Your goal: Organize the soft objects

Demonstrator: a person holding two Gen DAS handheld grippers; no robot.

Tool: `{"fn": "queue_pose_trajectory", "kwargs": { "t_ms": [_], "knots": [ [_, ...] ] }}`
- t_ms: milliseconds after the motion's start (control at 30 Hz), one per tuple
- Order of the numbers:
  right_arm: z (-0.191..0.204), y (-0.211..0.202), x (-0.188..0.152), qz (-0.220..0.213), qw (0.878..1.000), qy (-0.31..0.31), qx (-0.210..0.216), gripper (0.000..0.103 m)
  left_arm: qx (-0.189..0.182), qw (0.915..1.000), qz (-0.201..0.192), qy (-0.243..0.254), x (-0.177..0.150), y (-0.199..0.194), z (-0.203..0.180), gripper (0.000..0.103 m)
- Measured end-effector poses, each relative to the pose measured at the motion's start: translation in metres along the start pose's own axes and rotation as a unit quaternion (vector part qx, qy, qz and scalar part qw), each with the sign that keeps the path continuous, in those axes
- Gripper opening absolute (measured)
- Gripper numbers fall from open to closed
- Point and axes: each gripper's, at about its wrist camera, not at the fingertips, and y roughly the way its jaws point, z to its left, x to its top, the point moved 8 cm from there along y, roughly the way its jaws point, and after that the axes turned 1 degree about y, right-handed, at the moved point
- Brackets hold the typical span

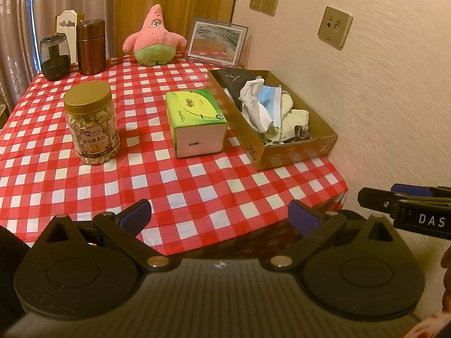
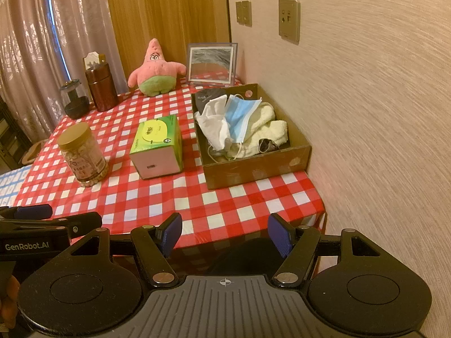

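Observation:
A brown cardboard box (image 1: 282, 157) (image 2: 253, 171) sits at the table's right side against the wall. Inside it lie a blue face mask (image 1: 270, 98) (image 2: 239, 112), a white cloth (image 1: 253, 104) (image 2: 214, 126), a cream towel (image 1: 296, 115) (image 2: 270, 126) and a black pouch (image 2: 211, 95). A pink star plush (image 1: 153, 39) (image 2: 155, 70) sits upright at the back of the table. My left gripper (image 1: 220, 218) hangs open over the near table edge, holding nothing. Just to its right, my right gripper (image 2: 225, 233) is also open and empty.
On the red checked tablecloth (image 1: 197, 186) stand a green tissue pack (image 1: 194, 118) beside the box, a nut jar (image 1: 90, 124), a brown canister (image 1: 91, 46), a dark glass jar (image 1: 55, 57) and a picture frame (image 1: 217, 42). The wall runs close on the right.

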Motion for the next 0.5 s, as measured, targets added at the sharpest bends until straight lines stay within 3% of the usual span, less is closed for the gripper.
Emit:
{"fn": "queue_pose_trajectory", "kwargs": {
  "t_ms": [500],
  "knots": [
    [0.0000,0.0002,-0.0002,0.000,1.000,0.000,0.001,0.067,-0.008,0.9999,-0.008,-0.005,0.0028,-0.0031,-0.0048,0.102]
  ]
}}
